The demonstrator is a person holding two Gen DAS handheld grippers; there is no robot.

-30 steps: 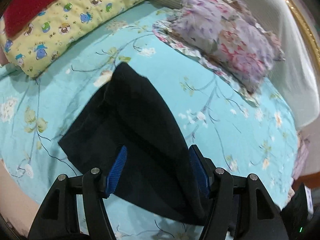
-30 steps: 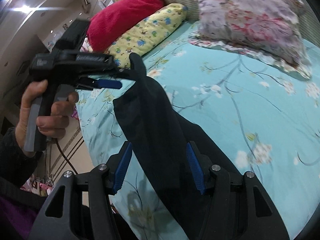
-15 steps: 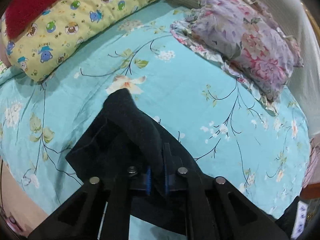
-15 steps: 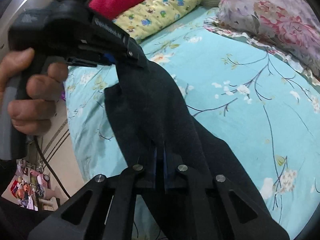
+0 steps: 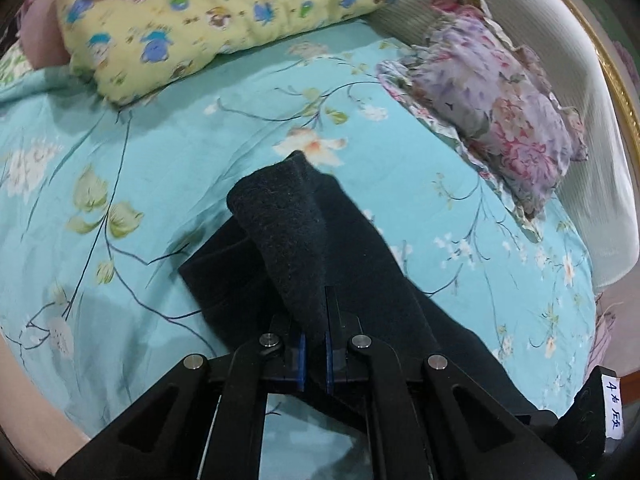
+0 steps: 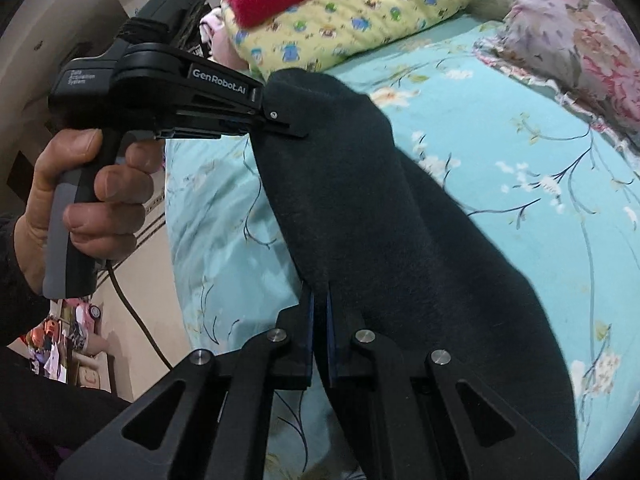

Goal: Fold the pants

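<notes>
1. Turquoise floral bed (image 5: 180,152) carries everything; pillows (image 5: 224,20) line its far edge.
2. Dark pants (image 6: 380,220) lie across the bed's near edge, one end lifted, I judge, for folding over.
3. My left gripper (image 5: 314,354) is clamped tight on a raised fold.
4. My right gripper (image 6: 318,344) likewise pinches the cloth, spreading that edge between them.

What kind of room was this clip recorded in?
Most likely a home bedroom. The dark pants lie on a bed with a turquoise floral sheet, a yellow cartoon-print pillow and a floral pillow sit near its padded headboard.
</notes>
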